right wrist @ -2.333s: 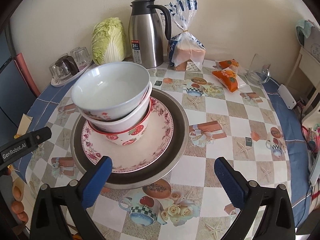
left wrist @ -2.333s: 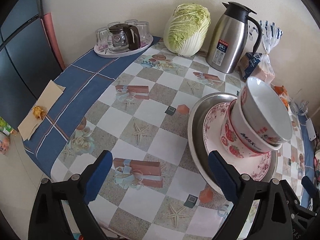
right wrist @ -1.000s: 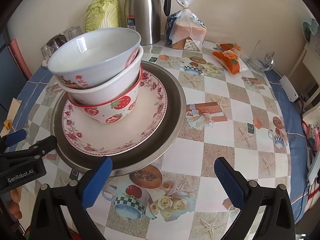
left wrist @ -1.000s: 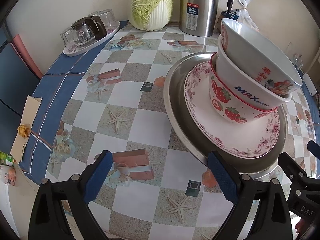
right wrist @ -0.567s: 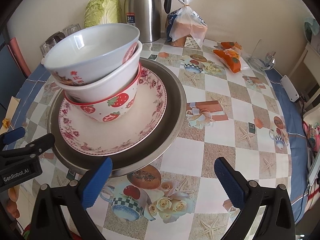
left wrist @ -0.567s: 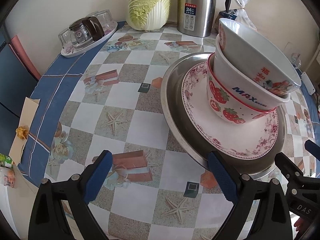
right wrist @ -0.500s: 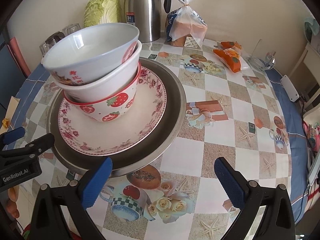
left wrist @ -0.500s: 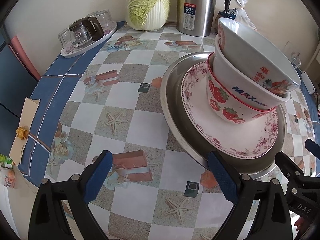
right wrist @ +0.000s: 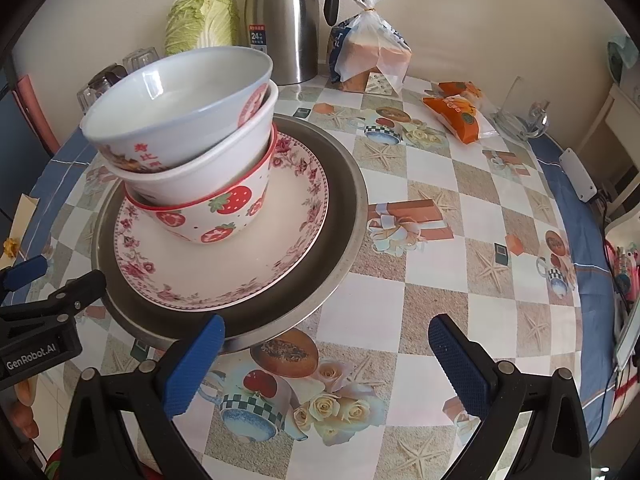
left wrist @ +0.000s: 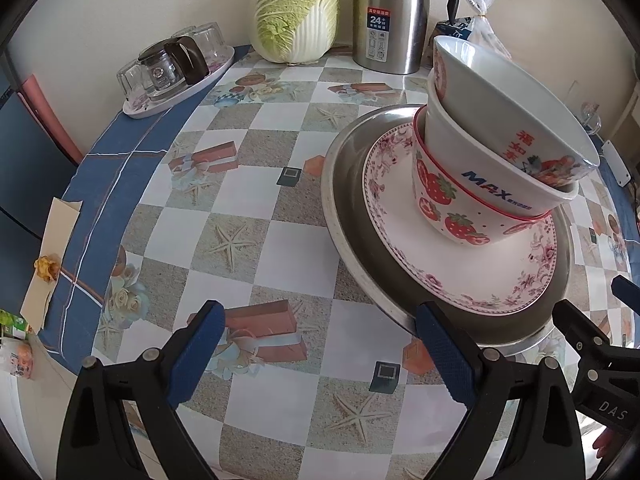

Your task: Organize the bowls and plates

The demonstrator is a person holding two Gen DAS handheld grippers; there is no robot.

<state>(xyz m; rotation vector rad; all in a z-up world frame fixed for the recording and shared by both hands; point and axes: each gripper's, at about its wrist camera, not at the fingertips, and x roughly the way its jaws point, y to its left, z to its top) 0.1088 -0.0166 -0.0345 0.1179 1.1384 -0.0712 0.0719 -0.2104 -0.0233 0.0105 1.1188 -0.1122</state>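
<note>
A stack stands on the patterned table: a wide metal plate (right wrist: 344, 216) (left wrist: 348, 184), a floral-rimmed white plate (right wrist: 248, 264) (left wrist: 472, 272) on it, then a strawberry bowl (right wrist: 224, 216) (left wrist: 444, 204), a white bowl (right wrist: 208, 172) (left wrist: 480, 160) lettered MAX, and a tilted white bowl (right wrist: 180, 96) (left wrist: 508, 92) with red characters on top. My left gripper (left wrist: 316, 352) is open at the stack's near left edge, its right fingertip just in front of the metal rim. My right gripper (right wrist: 326, 350) is open at the near right edge, nothing between its fingers.
At the back stand a cabbage (left wrist: 296, 8), a steel thermos jug (left wrist: 390, 16) (right wrist: 286, 20), a bagged loaf (right wrist: 368, 48) and a tray of glasses (left wrist: 176, 68). Orange snack packets (right wrist: 460, 116) lie at the right. The table's blue border drops off left and right.
Both grippers have come lower and closer to the stack since 2.3 s ago. In the last half second almost nothing moved.
</note>
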